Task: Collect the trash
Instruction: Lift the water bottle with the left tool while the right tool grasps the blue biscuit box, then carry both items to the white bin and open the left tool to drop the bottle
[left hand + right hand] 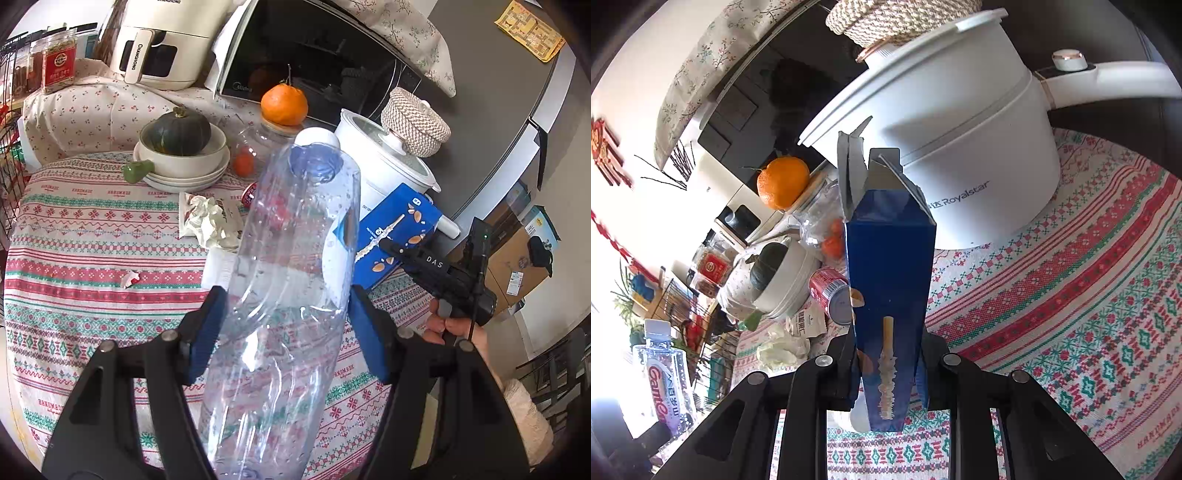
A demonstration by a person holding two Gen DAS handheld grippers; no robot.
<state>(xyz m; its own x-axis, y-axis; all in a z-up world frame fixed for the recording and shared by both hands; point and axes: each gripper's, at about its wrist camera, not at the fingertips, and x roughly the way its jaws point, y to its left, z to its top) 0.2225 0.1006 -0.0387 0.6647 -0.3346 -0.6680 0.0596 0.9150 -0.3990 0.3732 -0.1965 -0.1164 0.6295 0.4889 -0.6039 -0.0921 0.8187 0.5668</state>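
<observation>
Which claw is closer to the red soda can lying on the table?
Right. The right claw grips the blue carton right beside the red can; the left claw holds the clear bottle farther back.

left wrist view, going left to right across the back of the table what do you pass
red-labelled jar → white air fryer → green squash in the bowl → orange → white pot → blue carton

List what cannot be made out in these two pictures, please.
- Clear bottle: its bottom end is cut off by the lower edge, left wrist view.
- Blue carton: front print faces away, right wrist view.
- Red can: partly hidden behind the carton; label unreadable.
</observation>
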